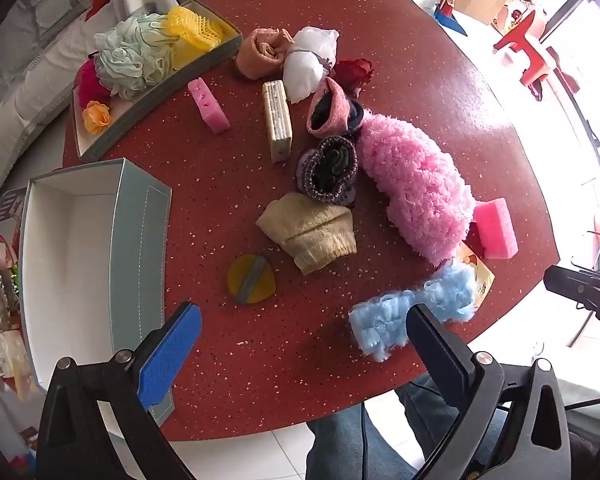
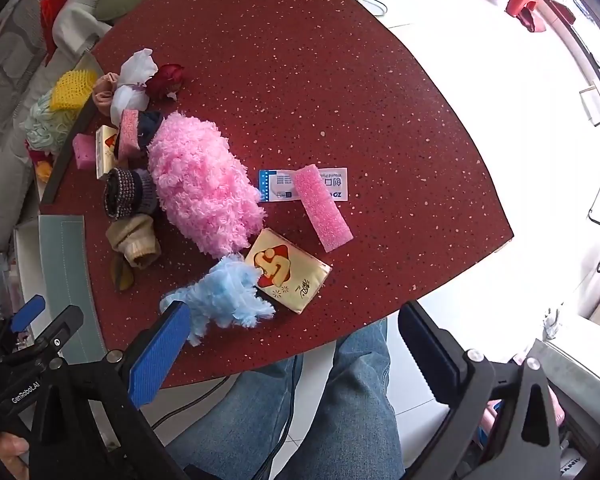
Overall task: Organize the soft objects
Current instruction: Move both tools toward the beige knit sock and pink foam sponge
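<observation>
Soft items lie heaped on the red table: a fluffy pink duster head, a fluffy light-blue one, a beige rolled sock, a dark knitted roll, a pink foam sponge and a yellow round pad. My left gripper hangs open above the table's near edge, nothing between its pads. My right gripper is open too, over the near edge by the blue duster.
An empty grey-blue box stands at the left edge. A tray behind it holds a mint bath pouf, a yellow mesh item and fabric flowers. A tissue pack and a plaster packet lie near the sponge. A person's jeans show below.
</observation>
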A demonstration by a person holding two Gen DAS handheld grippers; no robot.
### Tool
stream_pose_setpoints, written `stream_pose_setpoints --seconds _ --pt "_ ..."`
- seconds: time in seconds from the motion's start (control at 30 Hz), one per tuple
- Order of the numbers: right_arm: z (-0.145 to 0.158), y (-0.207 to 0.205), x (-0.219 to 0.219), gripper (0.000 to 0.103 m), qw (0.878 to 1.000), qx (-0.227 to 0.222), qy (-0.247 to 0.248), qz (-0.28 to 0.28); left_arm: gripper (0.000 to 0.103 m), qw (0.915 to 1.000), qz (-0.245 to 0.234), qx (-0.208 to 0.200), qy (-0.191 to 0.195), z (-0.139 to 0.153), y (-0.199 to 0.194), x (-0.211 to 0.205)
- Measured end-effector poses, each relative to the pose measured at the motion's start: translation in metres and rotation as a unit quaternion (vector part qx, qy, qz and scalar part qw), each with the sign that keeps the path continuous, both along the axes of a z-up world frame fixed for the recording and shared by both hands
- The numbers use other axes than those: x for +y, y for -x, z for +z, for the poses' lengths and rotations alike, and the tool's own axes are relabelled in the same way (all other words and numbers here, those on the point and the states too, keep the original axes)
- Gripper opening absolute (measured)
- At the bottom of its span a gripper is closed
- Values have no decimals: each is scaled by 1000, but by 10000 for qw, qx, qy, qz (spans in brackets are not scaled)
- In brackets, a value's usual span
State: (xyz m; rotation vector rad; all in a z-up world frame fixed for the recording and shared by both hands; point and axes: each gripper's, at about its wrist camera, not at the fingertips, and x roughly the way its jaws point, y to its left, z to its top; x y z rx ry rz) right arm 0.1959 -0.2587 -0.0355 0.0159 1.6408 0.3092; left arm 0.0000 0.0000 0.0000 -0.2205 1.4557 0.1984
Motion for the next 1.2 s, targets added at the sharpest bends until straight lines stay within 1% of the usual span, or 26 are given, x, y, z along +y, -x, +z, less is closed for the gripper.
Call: stream_pose_setpoints --seconds 0.17,0.2,0.27,0.43,0.47,0.57,0.7,0.8,0.9,0.97,1.03,1.1,1.13,1.2 --pt "-4 4 -6 103 10000 26 4 -59 103 10000 14 67 -22 -2 2 -1" --pt "-6 5 -1 103 10000 46 24 -78 103 10000 4 84 -24 -2 2 -3" --pt "-4 7 -7 103 9999 51 10 -110 103 9999 -32 107 -36 0 -1 -2" --pt "-9 5 -13 103 9998 16 5 -183 103 9999 -110 48 -68 -5 0 -5" --pt "-7 9 -15 103 9997 79 18 -239 103 9998 -146 59 -73 -6 -1 -5" --pt "-8 11 -18 103 9995 62 20 -303 103 9997 -184 97 -103 -8 -2 -5" --pt "-8 13 -20 103 9992 34 132 -380 103 9995 -273 143 -121 -10 -5 -6" --pt "-9 15 -21 103 9990 22 104 -432 103 9993 -311 128 -182 -11 -5 -7" --pt "-9 16 -20 103 9989 11 113 -460 103 9986 -307 197 -374 -10 -3 -5" --pt "-9 18 -19 103 9988 19 90 -473 103 9985 -306 187 -405 -10 -3 -4" --pt "-8 19 -18 103 9986 9 214 -476 103 9986 -319 175 -387 -11 -3 -2" --pt "-10 21 -18 103 9986 45 185 -501 103 9985 -348 149 -390 -13 -3 -2" --pt "-9 20 -19 103 9982 44 316 -501 103 9985 -376 146 -372 -13 -4 -2" --pt "-9 23 -21 103 9978 37 361 -553 103 9984 -447 131 -333 -15 -5 -1"
